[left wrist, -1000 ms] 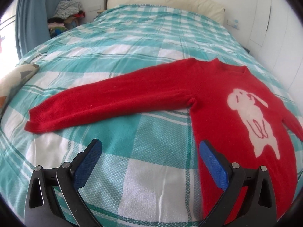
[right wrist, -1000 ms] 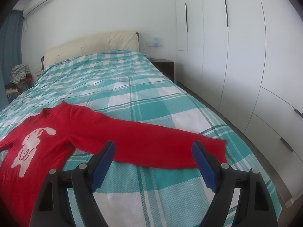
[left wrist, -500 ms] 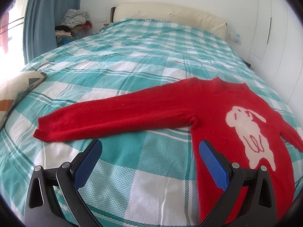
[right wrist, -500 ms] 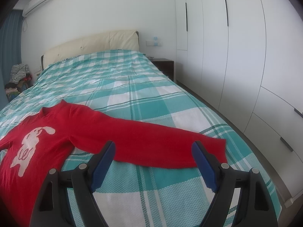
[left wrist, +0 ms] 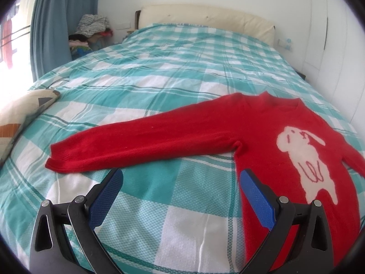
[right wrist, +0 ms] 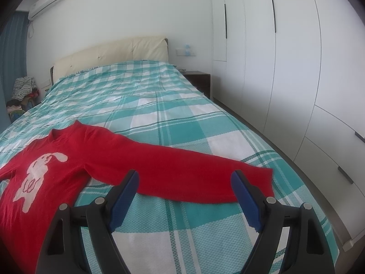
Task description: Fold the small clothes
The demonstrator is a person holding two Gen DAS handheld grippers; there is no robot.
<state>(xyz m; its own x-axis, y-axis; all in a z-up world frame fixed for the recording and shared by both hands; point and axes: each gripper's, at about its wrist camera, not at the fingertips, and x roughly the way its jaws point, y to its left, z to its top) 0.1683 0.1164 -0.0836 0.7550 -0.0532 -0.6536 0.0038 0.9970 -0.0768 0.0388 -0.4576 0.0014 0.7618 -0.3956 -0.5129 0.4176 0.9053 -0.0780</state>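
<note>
A small red sweater (left wrist: pixel 262 137) with a white rabbit on its front lies flat on the teal checked bed, both sleeves spread out. In the left wrist view its left sleeve (left wrist: pixel 136 141) runs across, just beyond my left gripper (left wrist: pixel 180 178), which is open and empty above the bedspread. In the right wrist view the sweater (right wrist: pixel 45 173) lies at left and its right sleeve (right wrist: pixel 194 173) stretches to the right, just beyond my right gripper (right wrist: pixel 184 178), which is open and empty.
A patterned cushion (left wrist: pixel 20 111) lies at the bed's left edge. A pile of clothes (left wrist: pixel 91 29) sits by the blue curtain. The cream headboard (right wrist: pixel 109 54) is at the far end. White wardrobes (right wrist: pixel 296 68) and a dark nightstand (right wrist: pixel 198 80) stand to the right of the bed.
The left gripper has drawn back and tilted up, so the sweater and its left sleeve sit lower and nearer in view. The right gripper has barely moved.
</note>
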